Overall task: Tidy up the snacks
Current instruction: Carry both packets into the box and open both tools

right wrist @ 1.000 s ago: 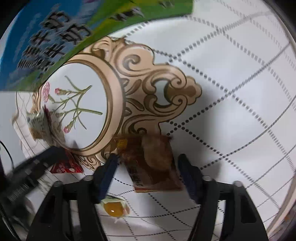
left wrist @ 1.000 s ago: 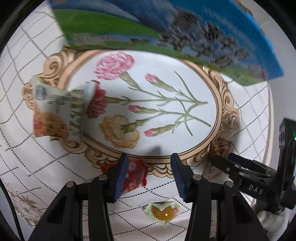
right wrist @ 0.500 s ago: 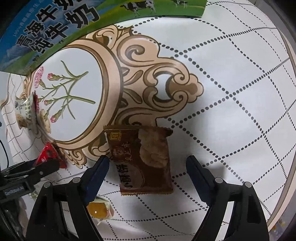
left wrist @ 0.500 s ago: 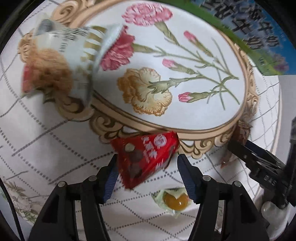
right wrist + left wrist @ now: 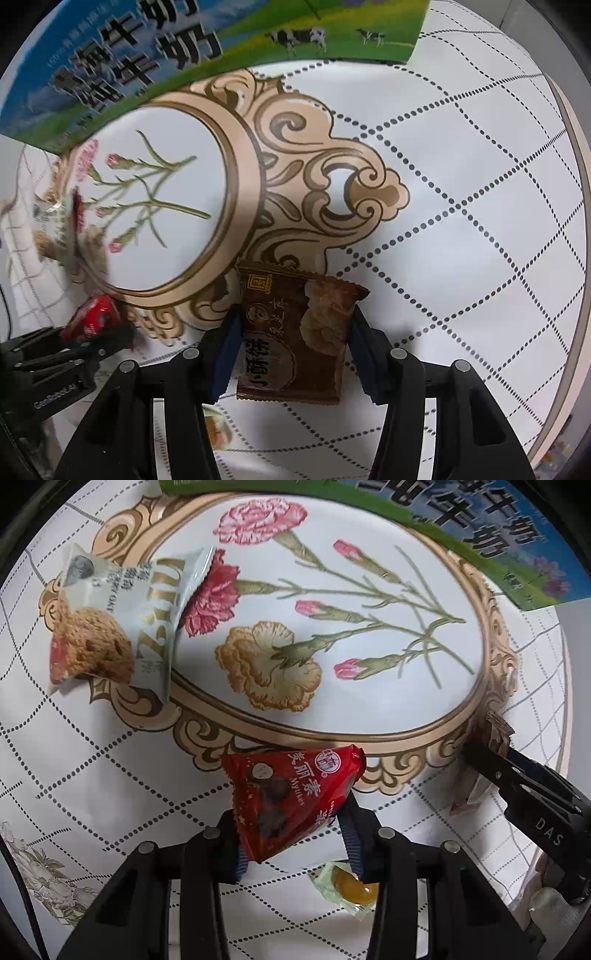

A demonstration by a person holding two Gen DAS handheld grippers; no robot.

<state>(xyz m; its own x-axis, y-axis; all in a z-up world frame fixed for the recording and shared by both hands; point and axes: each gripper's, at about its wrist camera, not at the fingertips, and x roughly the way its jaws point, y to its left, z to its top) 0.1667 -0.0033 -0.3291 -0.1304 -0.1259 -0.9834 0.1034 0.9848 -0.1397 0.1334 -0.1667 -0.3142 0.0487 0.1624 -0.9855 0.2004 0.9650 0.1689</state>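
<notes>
Floral-clothed counter [image 5: 92, 775]: left tongs [image 5: 291, 834] clamp the red packet [image 5: 291, 797]; right tongs [image 5: 291, 343] are closing around the brown biscuit packet [image 5: 295, 339]. Next: lift both clear.

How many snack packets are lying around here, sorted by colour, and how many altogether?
Red packet: 1
Brown packet: 1
White packet with a cookie picture: 1
Pale green wrapped sweet: 1
Total: 4 snacks, beside the blue and green milk box.
</notes>
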